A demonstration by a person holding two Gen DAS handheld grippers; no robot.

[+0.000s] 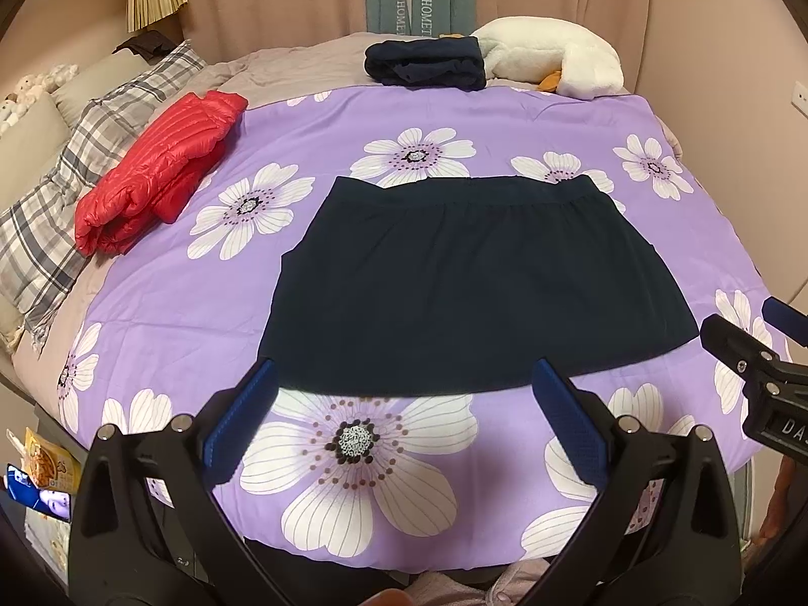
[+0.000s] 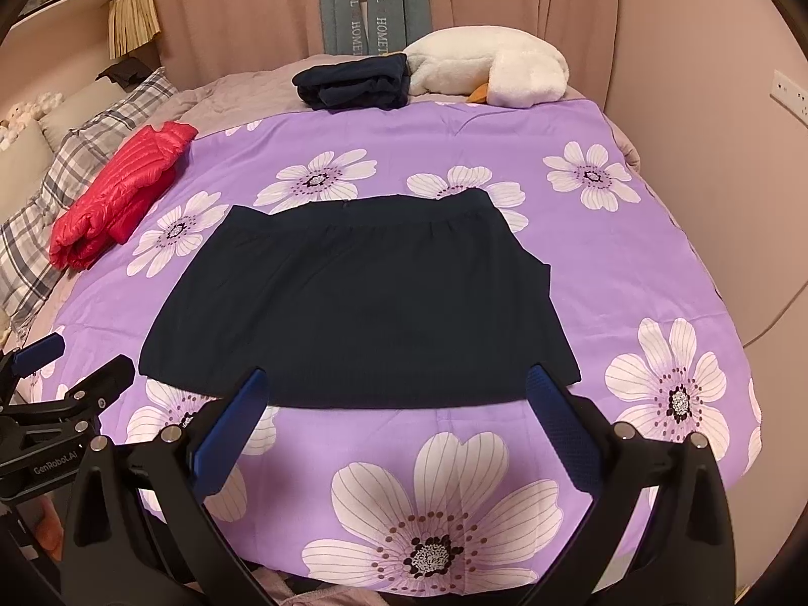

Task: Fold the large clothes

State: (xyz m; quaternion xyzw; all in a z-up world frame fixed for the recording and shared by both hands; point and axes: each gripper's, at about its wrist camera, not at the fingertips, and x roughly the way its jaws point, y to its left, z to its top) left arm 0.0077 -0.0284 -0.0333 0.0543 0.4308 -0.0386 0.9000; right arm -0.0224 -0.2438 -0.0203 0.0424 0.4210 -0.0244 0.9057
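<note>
- Bedspread [image 1: 166,313] is giving open room on every side of the skirt; its loose purple cloth risks getting pinched with the hem.
- Skirt [image 1: 469,288] is lying flat at centre, waistband at 12 o'clock, hem at 6.
- Red jacket [image 1: 156,171] is sitting at 10 o'clock, well apart.
- Left gripper [image 1: 404,424] and right gripper [image 2: 394,424] are hovering spread wide, holding nothing.

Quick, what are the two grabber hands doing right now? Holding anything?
Left gripper: open, holding nothing, above the near edge of the dark skirt.
Right gripper: open, holding nothing too.
</note>
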